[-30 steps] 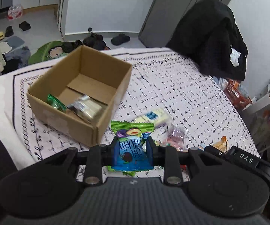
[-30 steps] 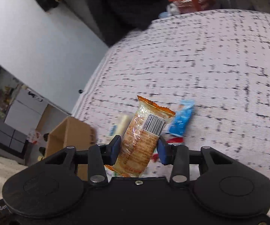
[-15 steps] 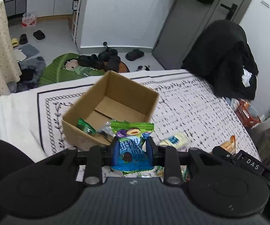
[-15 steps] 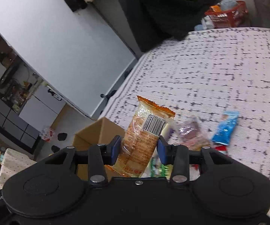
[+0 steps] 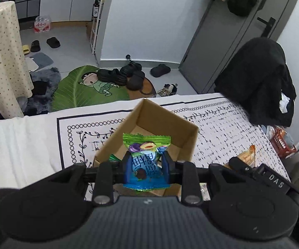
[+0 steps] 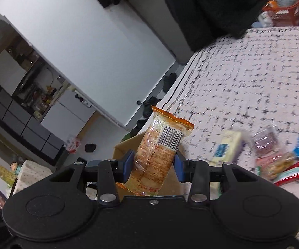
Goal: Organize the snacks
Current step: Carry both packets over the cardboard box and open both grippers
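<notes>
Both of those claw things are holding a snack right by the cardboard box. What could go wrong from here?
1. The left gripper and right gripper sit close together at the small cardboard box; they might bump each other or knock its wall.
2. The orange snack pack stands tall and tilted between the fingers; released too early, it may land on the patterned cloth instead.
3. The blue-green candy packet is slick and could slip.

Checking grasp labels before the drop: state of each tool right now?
Left tool: closed on the green and blue snack packet.
Right tool: closed on the orange wrapped snack.
</notes>
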`<state>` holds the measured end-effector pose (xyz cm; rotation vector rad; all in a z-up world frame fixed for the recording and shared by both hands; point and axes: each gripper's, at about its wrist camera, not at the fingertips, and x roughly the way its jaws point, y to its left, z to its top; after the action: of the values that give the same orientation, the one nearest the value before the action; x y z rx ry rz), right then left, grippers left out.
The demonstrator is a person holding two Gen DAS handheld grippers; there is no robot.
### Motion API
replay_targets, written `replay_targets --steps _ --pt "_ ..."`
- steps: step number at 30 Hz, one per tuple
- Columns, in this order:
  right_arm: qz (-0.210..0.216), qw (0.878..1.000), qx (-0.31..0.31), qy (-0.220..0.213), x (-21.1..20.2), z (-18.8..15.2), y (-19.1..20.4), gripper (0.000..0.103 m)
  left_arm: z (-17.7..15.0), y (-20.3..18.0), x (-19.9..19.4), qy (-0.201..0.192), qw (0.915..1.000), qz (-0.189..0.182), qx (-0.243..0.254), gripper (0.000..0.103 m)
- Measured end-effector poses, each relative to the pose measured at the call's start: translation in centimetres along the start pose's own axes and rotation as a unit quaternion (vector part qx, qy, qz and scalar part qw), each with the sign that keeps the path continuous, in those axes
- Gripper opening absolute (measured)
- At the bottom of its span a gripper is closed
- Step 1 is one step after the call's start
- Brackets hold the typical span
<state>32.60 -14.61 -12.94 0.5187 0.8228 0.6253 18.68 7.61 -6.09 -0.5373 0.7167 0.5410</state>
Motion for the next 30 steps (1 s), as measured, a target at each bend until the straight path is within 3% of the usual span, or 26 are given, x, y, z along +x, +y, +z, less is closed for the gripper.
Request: replay_targets --steps 8,18,22,30 --pt "0.027 0.999 -0.018 0.021 2.8 -0.5 1.7 0.040 1.6 1.5 2.5 0.008 0.9999 0.000 -0.007 0.029" --pt "0.030 0.998 -0.039 0.044 4.6 -1.3 2.6 0.040 2.6 1.8 6.8 0.035 0.9993 -0.006 -0.008 0.029" --pt "0.030 0.997 -0.047 0.053 5.5 -1.6 2.9 0.041 3.0 1.7 8.0 0.045 0.9990 0.004 -0.005 0.034" --pt "0.023 0.996 -0.061 0.067 6.6 -1.8 3.4 0.044 3.5 2.4 9.0 0.060 0.9978 0.024 -0.011 0.063"
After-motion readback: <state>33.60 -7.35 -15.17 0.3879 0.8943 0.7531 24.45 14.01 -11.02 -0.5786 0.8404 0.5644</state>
